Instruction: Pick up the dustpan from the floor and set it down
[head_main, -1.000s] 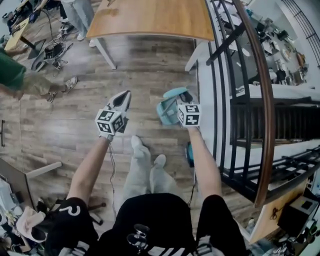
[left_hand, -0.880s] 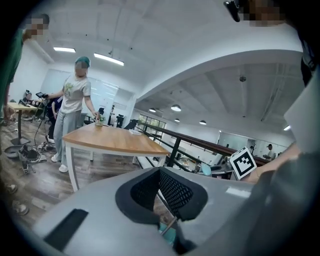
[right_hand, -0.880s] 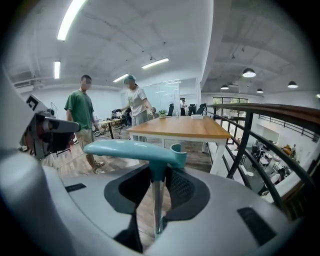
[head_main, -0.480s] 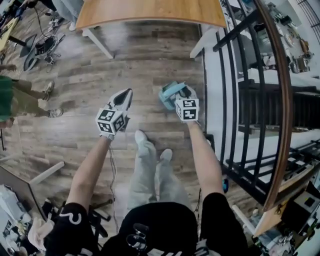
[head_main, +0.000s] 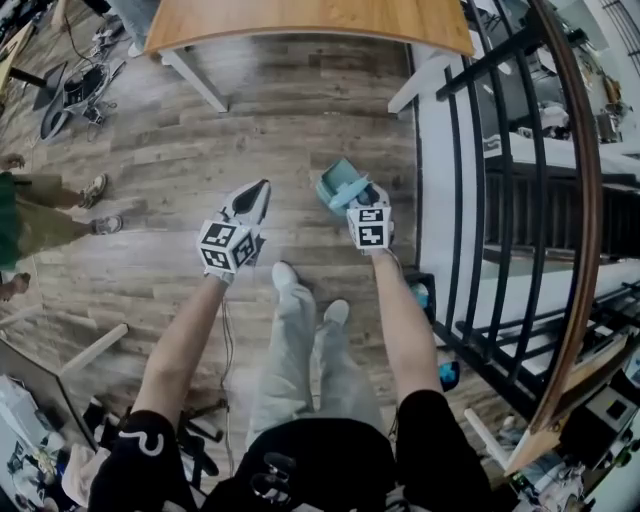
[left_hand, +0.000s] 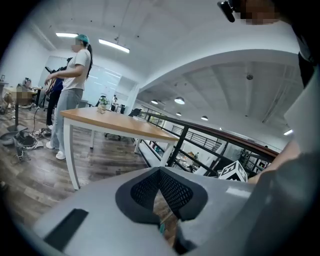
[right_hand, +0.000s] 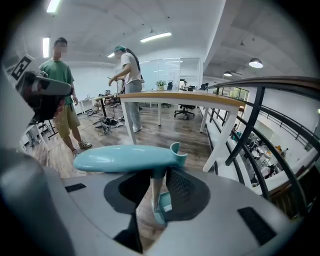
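Observation:
The teal dustpan hangs above the wood floor, just left of the black railing. My right gripper is shut on it, and its marker cube faces up. In the right gripper view the dustpan's long teal handle lies crosswise over the jaws, with a thin teal part clamped between the pads. My left gripper is beside it on the left, shut to a point and holding nothing. In the left gripper view its pads meet at the tip.
A wooden table with white legs stands ahead. The black railing and a drop run along the right. A person in green shorts stands at the left; another stands by the table. My own feet are just below the grippers.
Both grippers have sunk toward the floor, the right one still holding the dustpan. The table and railing have shifted in the head view as the head moved.

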